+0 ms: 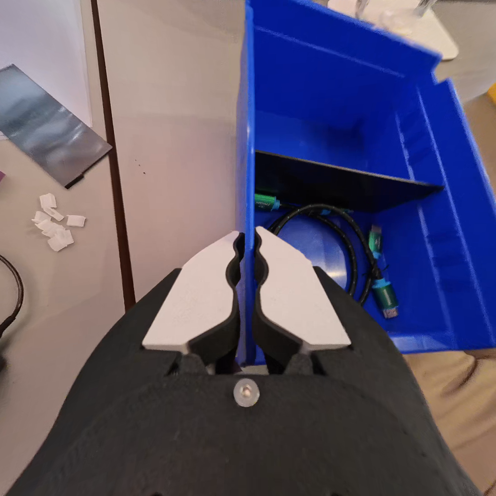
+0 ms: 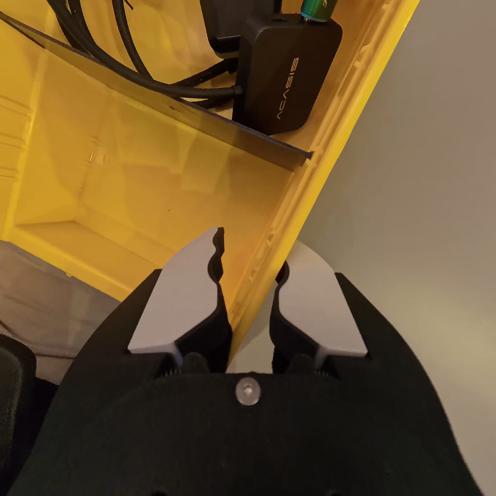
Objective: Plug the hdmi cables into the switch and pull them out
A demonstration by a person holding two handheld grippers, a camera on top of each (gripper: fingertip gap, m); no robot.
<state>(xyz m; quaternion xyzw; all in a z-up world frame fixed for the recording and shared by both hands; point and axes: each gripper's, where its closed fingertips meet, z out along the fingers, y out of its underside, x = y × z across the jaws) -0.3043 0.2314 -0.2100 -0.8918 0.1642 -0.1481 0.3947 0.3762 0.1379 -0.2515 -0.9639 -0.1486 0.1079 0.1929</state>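
My left gripper (image 1: 249,233) is shut on the left wall of a blue bin (image 1: 248,134). In the bin's near compartment lies a black braided HDMI cable (image 1: 357,257) with green plugs (image 1: 385,295), in front of a black divider (image 1: 335,182). My right gripper (image 2: 255,241) is shut on the right wall of a yellow bin (image 2: 316,171), one finger inside and one outside. Behind a dark divider (image 2: 188,112) in that bin lies the black switch (image 2: 287,77). A green plug (image 2: 316,9) sits in its far end, and black cables (image 2: 120,53) run from its side.
Left of the blue bin, the table holds a pile of small white caps (image 1: 53,222), a grey shiny sheet (image 1: 45,128) and a dark seam (image 1: 112,161). A black cable (image 1: 16,290) curves at the left edge. A white object (image 1: 429,29) stands behind the blue bin. Spacing between my two grippers at the tips: around 70 cm.
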